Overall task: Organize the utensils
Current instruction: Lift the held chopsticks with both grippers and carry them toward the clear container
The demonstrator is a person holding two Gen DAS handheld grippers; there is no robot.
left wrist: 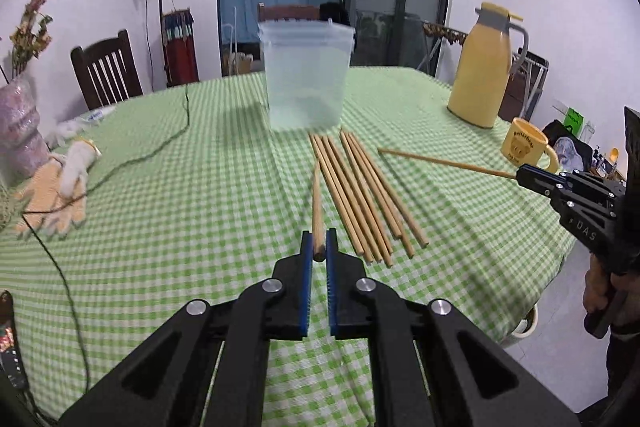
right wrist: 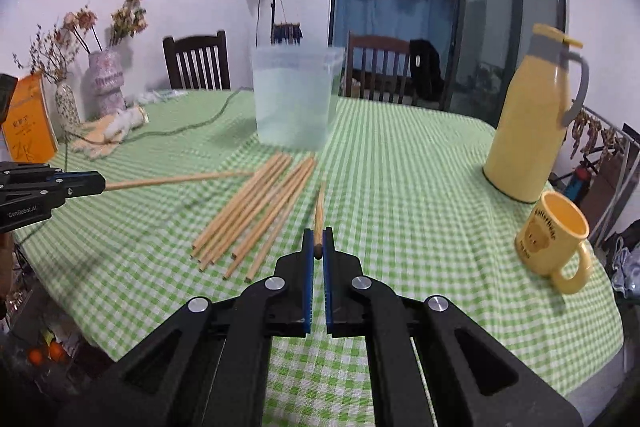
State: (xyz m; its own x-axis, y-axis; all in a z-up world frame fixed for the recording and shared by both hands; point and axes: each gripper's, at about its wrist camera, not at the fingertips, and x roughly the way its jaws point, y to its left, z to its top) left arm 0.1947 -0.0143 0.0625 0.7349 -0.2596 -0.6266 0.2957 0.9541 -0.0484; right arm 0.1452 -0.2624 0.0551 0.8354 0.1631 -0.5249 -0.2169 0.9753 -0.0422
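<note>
Your left gripper [left wrist: 319,247] and right gripper [right wrist: 318,245] each clamp one chopstick [left wrist: 317,203], shafts pointing ahead toward clear plastic container [left wrist: 306,75].

Two grippers are working: the left gripper [left wrist: 319,245] is pinching one chopstick [left wrist: 317,203], and the right gripper [right wrist: 318,243] is pinching a second chopstick [right wrist: 319,211]. Roughly ten loose chopsticks [left wrist: 360,195] are lying mid-table, packing too tightly for a sure count. One clear tub [left wrist: 306,75] is standing at twelve o'clock, one yellow jug [left wrist: 480,67] at two, and one yellow mug [left wrist: 524,143] at three. Two gloves [left wrist: 60,187] are lying at nine. A large vase [right wrist: 106,83] and a small vase [right wrist: 66,103] are standing at ten.
</note>
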